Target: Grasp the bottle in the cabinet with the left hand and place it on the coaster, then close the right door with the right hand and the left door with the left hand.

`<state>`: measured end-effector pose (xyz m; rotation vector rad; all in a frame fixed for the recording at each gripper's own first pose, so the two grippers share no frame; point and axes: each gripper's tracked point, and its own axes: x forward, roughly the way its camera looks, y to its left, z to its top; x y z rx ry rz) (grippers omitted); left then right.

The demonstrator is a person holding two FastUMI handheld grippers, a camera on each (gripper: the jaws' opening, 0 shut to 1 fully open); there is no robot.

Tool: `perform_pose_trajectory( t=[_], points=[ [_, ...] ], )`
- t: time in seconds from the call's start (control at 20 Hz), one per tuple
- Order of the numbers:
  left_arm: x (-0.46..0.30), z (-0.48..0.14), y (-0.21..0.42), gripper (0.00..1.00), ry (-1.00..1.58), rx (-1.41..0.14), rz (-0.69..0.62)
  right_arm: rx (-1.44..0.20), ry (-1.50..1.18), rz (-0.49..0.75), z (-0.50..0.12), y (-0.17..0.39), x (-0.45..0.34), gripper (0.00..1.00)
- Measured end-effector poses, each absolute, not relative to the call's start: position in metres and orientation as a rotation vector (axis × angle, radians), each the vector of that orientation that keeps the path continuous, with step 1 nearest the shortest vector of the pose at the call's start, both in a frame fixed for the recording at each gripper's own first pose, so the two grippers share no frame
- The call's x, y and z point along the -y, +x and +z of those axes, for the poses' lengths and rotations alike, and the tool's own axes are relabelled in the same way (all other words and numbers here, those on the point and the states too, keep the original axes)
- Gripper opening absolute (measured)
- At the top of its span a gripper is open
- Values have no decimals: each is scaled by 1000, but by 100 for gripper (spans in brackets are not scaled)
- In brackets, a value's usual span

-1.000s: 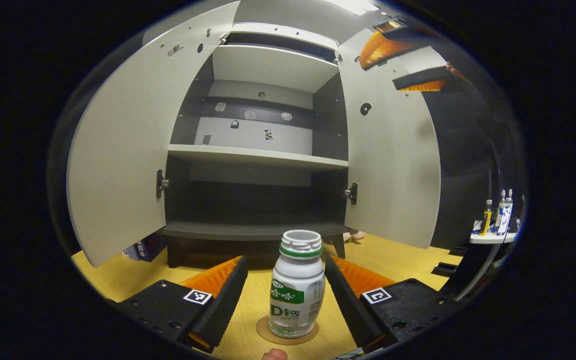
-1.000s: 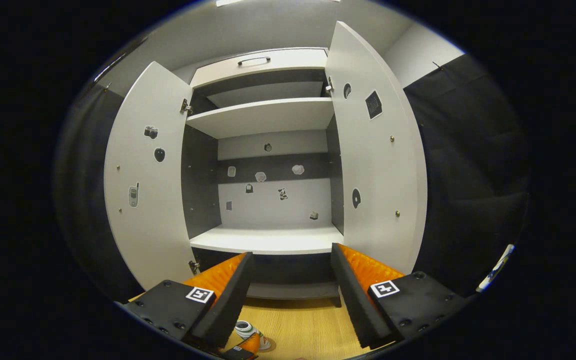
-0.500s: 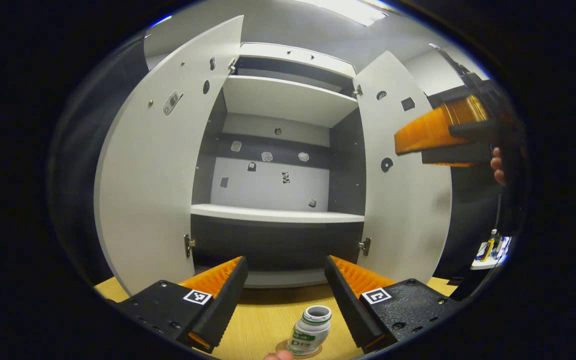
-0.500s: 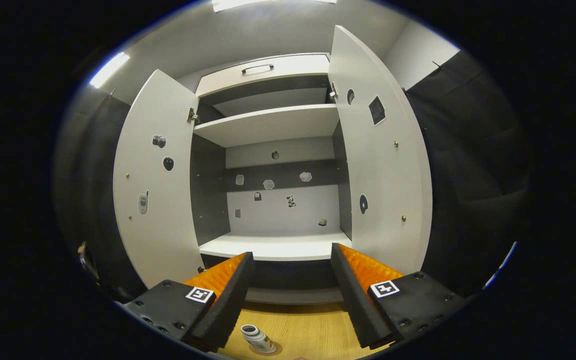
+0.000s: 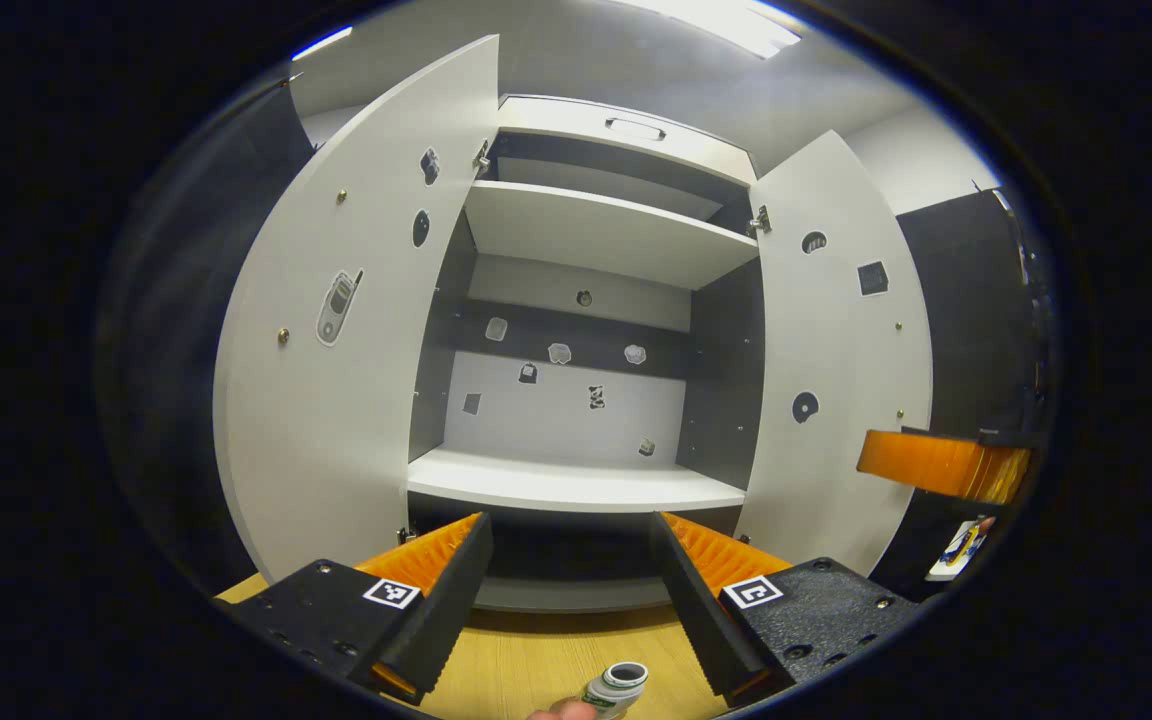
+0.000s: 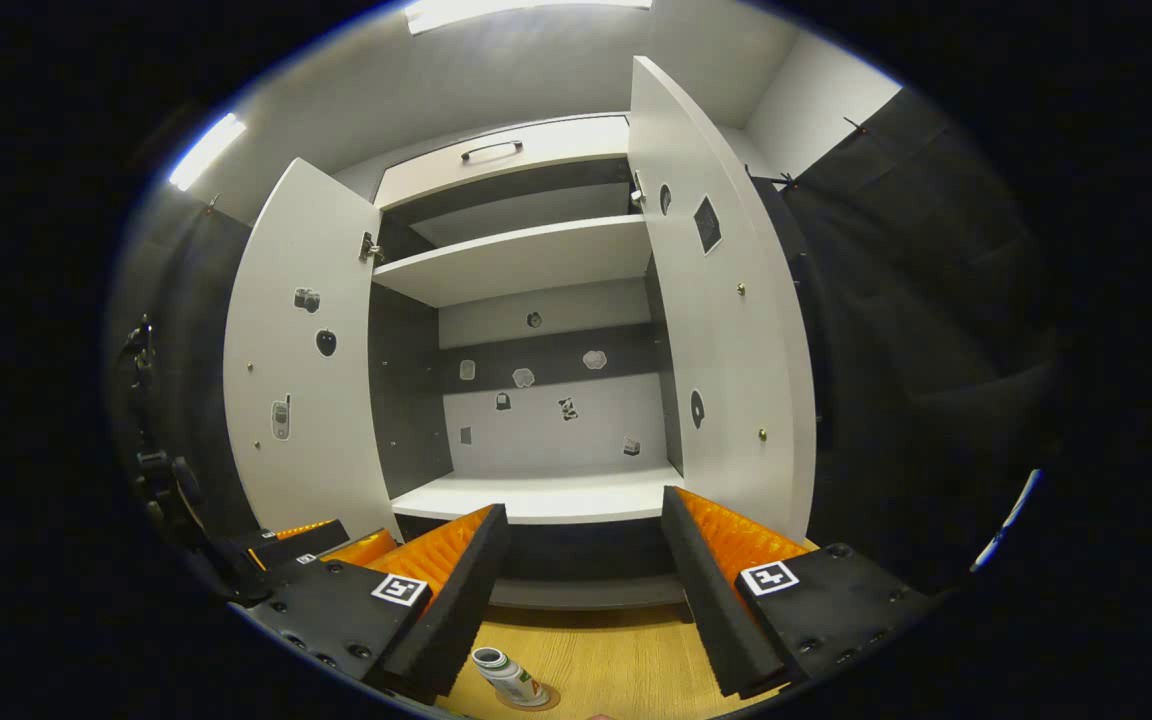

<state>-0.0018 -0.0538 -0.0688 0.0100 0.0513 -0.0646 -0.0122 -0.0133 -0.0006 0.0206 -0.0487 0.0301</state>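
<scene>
The white bottle (image 6: 508, 677) with a green neck band and no cap stands on the round coaster (image 6: 541, 697) on the wooden surface in front of the cabinet. In the left gripper view the bottle (image 5: 616, 688) sits low between and below my fingers, free of them. My left gripper (image 5: 571, 590) is open and holds nothing. My right gripper (image 6: 584, 590) is open too, facing the middle shelf (image 6: 536, 495). Both doors stand wide open: the left door (image 5: 336, 350) and the right door (image 5: 836, 380). A finger (image 5: 936, 465) of the right gripper shows just right of the right door's edge.
The cabinet's shelves hold nothing but small stickers on the back panel. A drawer with a handle (image 5: 636, 125) tops the cabinet. Black cloth (image 6: 916, 330) hangs to the right of the right door. A small white side table (image 5: 956, 550) stands at the far right.
My left gripper has risen and drawn away from the bottle, which has sunk to the bottom of its view. The right gripper has come down beside the right door's edge.
</scene>
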Motion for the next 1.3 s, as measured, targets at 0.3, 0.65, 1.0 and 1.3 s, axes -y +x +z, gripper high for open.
perform_pose_trajectory(
  t=[0.3,0.65,1.0,1.3],
  points=[
    [35,-48,5,95,54,-32,0,41,-9,5,5,-28,33,92],
    [25,-60,5,95,11,-52,23,95,-36,-36,43,-57,72,98],
    [14,-63,7,95,8,-57,39,142,-31,-255,81,-76,168,91],
    [7,-68,4,95,4,-67,45,101,-55,-357,89,-34,225,92]
  ],
)
